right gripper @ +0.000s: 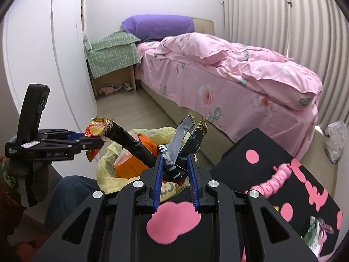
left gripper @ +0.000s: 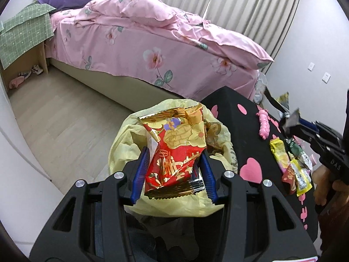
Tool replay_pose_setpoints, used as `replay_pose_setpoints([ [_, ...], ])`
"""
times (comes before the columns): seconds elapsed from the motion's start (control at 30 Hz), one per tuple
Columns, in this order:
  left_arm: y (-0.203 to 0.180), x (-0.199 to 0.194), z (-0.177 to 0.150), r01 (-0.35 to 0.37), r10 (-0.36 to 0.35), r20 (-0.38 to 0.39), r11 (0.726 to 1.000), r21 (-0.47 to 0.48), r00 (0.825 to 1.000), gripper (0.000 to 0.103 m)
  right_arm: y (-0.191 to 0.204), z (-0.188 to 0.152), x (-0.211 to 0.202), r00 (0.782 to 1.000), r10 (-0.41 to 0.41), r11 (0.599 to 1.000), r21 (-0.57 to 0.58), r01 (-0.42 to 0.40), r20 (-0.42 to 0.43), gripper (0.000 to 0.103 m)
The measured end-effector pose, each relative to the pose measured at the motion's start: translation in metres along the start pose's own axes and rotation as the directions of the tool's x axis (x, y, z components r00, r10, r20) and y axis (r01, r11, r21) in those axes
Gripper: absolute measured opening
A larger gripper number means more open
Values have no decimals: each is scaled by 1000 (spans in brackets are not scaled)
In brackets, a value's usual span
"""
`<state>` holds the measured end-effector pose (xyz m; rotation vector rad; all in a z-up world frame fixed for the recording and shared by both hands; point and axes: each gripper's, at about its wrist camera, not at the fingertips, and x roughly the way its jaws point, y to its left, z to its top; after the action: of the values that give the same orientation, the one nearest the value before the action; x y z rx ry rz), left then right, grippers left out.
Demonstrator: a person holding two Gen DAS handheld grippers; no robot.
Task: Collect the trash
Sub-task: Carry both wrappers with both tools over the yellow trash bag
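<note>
The left hand-held gripper pinched a red-and-gold snack packet above the open yellow trash bag. The right hand-held gripper clamped black and silver wrappers at the bag's rim, beside the black bench edge. More wrappers lay on the bench; bare floor separated the bag from the bed.

On my right claw, seen from the left wrist camera, the black body carries the raised letters "DAS". On my left claw, seen from the right wrist camera, the side reads "GenRobot.AI", with a small white line above it too fine to read. The purple pillow bears faint lettering I cannot make out.
</note>
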<state>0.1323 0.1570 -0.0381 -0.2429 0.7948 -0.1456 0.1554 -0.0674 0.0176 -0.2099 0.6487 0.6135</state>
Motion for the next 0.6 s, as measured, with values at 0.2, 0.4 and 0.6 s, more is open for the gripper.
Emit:
replay_pose_setpoints([
  [0.2, 0, 50, 5, -13, 16, -55, 998, 55, 998, 43, -2, 9, 35, 999, 20, 1000, -14, -21, -42, 22],
  [0.4, 1, 101, -9, -27, 44, -174, 995, 101, 984, 42, -5, 13, 92, 989, 62, 997, -29, -67, -131, 22],
  [0.6, 1, 111, -17, 21, -3, -183, 995, 97, 983, 42, -8, 9, 149, 970, 78, 996, -22, -85, -230, 22],
])
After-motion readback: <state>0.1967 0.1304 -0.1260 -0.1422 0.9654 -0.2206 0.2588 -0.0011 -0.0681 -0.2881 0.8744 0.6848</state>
